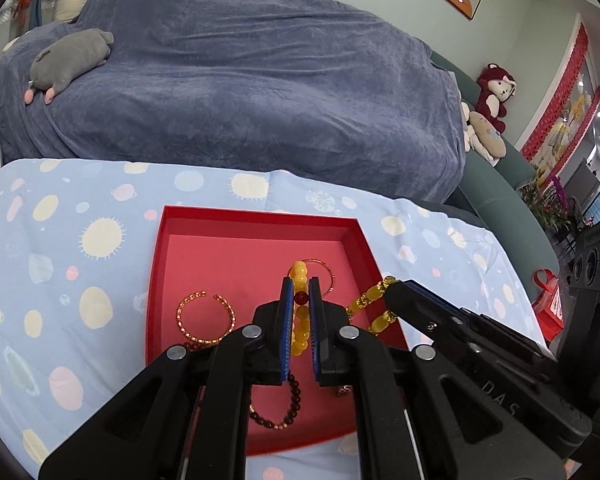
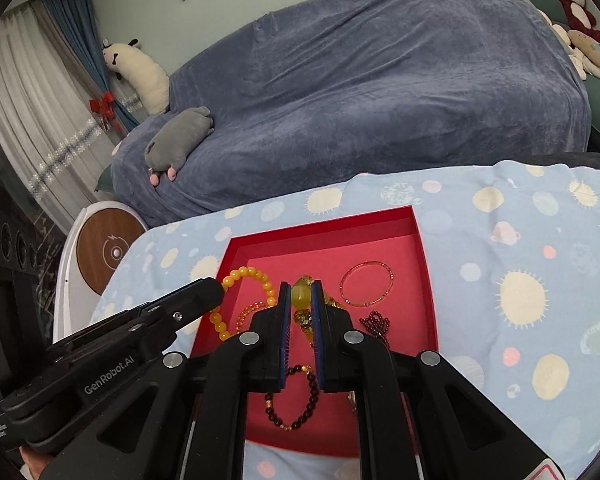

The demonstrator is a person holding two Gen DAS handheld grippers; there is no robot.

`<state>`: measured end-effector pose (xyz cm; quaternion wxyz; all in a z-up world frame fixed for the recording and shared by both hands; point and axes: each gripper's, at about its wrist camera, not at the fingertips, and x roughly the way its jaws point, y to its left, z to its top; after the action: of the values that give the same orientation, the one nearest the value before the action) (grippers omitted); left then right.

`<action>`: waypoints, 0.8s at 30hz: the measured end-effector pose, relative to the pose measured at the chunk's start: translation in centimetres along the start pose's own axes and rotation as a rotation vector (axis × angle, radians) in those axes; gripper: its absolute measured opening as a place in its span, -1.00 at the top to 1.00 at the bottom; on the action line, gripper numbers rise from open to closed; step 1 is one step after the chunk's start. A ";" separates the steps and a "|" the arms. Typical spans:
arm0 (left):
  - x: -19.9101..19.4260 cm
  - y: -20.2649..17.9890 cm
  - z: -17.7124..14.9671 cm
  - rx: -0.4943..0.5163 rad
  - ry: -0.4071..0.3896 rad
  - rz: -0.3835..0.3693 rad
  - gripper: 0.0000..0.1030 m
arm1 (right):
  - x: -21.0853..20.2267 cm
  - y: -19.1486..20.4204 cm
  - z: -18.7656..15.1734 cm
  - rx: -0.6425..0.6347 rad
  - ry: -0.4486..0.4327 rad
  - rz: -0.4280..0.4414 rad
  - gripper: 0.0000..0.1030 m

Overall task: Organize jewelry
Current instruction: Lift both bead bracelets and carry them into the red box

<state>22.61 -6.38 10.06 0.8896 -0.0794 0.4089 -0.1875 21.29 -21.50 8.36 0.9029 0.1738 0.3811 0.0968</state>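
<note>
I judged the step in hand to be carrying two bracelets over the red tray [image 1: 256, 236] for setting down, and doing it well meant lowering each one onto bare floor of the tray, clear of the pieces already lying there, before easing the grip.

My left gripper [image 1: 301, 292] had its fingers pinching the yellow bead bracelet [image 1: 300, 312], which hung above the tray's middle. My right gripper [image 2: 301, 296] pinched the amber bead bracelet [image 2: 302, 294] by a large pale bead, over the tray's near half.

The yellow bracelet was a loop of round, glossy, butter-coloured beads with one dark red bead among them. The amber one mixed cloudy yellow beads with glittering faceted ones.

In the tray lay a gold open bangle [image 1: 206, 320] toward its left side, a thin wire bangle [image 2: 367, 283] toward its right, and a dark bead bracelet [image 2: 296, 398] near its front edge.
</note>
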 end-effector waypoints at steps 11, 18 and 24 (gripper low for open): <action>4.1 1.3 -0.3 -0.016 0.053 0.027 0.86 | 4.5 -0.7 -0.5 -0.017 0.059 -0.029 0.82; 5.3 2.4 -1.0 -0.028 0.074 0.054 0.85 | 5.9 -0.7 -1.0 -0.030 0.074 -0.034 0.74; 5.0 3.1 -1.3 -0.043 0.059 0.062 0.53 | 5.5 -0.7 -1.1 -0.027 0.073 -0.032 0.66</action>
<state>25.43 -5.53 4.81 0.8805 -0.0802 0.4413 -0.1535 24.31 -20.23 3.74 0.8921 0.1519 0.4152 0.0935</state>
